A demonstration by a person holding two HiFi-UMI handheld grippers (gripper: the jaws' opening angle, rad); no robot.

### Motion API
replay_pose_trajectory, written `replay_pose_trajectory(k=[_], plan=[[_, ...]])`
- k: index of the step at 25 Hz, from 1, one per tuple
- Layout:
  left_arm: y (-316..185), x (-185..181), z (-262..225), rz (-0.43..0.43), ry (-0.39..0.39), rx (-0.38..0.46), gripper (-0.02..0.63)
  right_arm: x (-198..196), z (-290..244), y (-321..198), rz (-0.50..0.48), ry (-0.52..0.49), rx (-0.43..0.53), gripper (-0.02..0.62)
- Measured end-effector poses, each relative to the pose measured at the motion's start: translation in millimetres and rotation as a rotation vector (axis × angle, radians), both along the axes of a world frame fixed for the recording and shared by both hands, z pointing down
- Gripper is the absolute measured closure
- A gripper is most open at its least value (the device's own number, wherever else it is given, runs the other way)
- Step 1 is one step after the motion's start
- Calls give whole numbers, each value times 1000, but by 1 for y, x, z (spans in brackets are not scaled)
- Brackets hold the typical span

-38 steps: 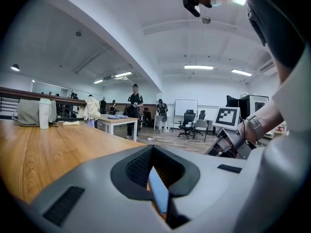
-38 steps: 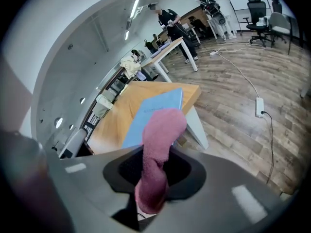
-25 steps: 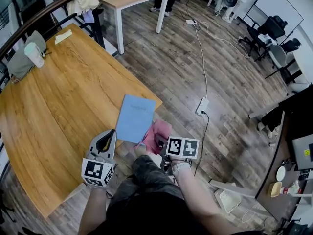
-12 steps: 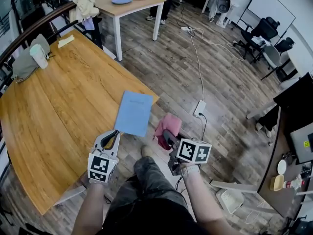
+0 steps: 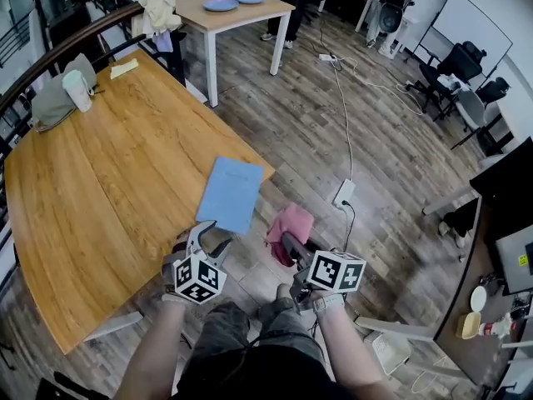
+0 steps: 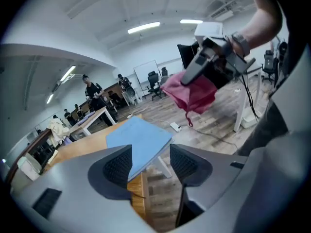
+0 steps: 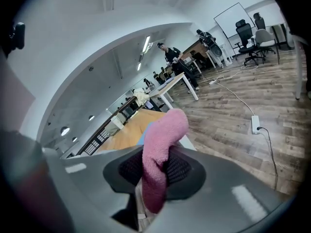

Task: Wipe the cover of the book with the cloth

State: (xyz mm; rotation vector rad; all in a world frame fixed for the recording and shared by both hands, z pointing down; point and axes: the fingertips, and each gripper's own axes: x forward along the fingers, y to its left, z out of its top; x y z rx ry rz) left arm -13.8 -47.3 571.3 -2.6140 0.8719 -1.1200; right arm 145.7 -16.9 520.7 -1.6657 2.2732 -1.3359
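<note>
the wipe hasn't begun, by my reckoning; this looks like the approach. the big wooden table carries the blue book flat on its near corner, the near end jutting past the edge. the pink cloth is clamped in the right gripper, out over the floor just beside the book and not touching it. the left gripper has just been opening its jaws; they stand apart with nothing gripped, the book's near edge just ahead. next, i'd say, the left steadies that edge while the cloth comes onto the cover. around us: plank floor, a white table with blue plates, a power strip, a paper cup.
</note>
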Motion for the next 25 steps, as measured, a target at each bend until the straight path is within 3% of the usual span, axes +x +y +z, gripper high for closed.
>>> replay_pose_trajectory(k=[2, 9, 12, 22, 25], plan=[[1, 7, 12, 2, -104, 25, 357, 5, -5, 1, -24, 2, 1, 499], [-20, 20, 33, 14, -404, 236, 354, 29, 0, 1, -65, -2, -16, 499], [-19, 25, 47, 62, -495, 246, 353, 33, 5, -1, -84, -14, -31, 499], [-33, 41, 53, -4, -527, 304, 354, 46, 12, -4, -175, -21, -54, 499], [-34, 47, 45, -15, -493, 336, 414, 47, 16, -1, -202, -23, -67, 499]])
